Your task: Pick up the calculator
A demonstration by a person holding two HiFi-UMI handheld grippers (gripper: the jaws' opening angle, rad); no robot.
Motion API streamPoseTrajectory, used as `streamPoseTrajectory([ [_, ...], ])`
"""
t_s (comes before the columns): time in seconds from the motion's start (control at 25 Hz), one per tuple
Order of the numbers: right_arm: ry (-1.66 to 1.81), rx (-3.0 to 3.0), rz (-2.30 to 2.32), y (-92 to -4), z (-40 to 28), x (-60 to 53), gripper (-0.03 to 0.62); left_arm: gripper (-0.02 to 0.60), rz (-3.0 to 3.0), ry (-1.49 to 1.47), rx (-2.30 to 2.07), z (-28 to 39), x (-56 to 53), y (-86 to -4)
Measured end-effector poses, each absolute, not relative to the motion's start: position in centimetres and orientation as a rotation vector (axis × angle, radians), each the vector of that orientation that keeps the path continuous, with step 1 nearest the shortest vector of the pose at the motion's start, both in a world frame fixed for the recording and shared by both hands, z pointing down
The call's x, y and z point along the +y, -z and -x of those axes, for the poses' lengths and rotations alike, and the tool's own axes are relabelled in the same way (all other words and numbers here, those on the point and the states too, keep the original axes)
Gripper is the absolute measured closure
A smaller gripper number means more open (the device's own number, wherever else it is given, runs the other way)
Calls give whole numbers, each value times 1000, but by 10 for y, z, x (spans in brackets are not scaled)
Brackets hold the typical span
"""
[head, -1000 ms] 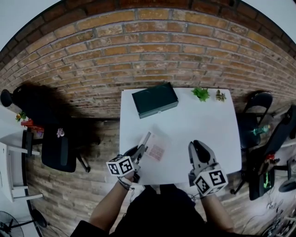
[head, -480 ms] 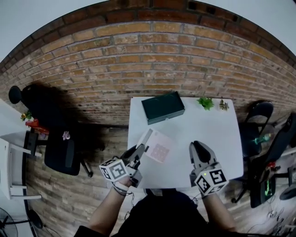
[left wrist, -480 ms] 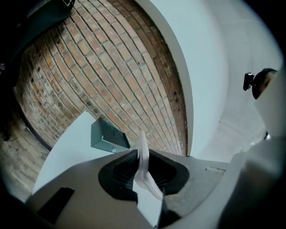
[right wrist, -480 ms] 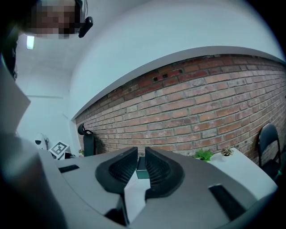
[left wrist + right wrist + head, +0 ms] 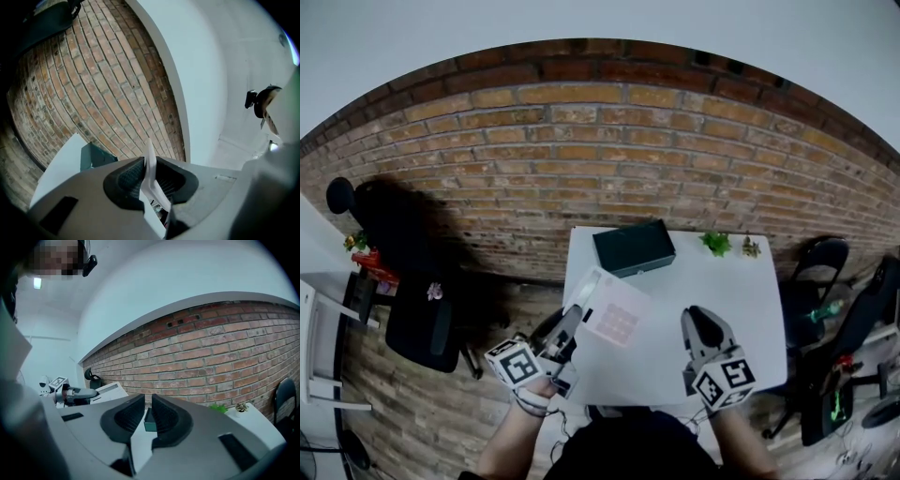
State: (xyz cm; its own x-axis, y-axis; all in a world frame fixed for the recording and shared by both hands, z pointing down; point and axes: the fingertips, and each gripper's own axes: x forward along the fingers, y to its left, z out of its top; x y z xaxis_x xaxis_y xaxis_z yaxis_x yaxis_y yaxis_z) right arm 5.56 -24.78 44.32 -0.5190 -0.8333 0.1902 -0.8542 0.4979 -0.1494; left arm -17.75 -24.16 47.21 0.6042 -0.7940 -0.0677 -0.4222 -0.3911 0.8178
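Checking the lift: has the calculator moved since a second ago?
Yes. Clamped in the left tongs, the calculator now shows closer to the dark green box, lifted off the white table.

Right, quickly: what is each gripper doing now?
Left gripper: closed on the calculator.
Right gripper: empty; its jaws have just been closing, with a narrow gap left.

White table point(image 5: 731, 309) carries three items, all along its far edge. A dark green box point(image 5: 634, 247) lies flat toward the left. A leafy green plant point(image 5: 714, 243) and a smaller plant point(image 5: 750, 247) stand side by side toward the right.
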Motion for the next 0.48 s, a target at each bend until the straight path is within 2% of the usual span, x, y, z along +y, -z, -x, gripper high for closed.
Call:
streamPoseTrajectory([
  [0.48, -301, -2650, -1476, -419, -62, -266, 560, 515, -2003, 712, -910, 183, -253, -437],
])
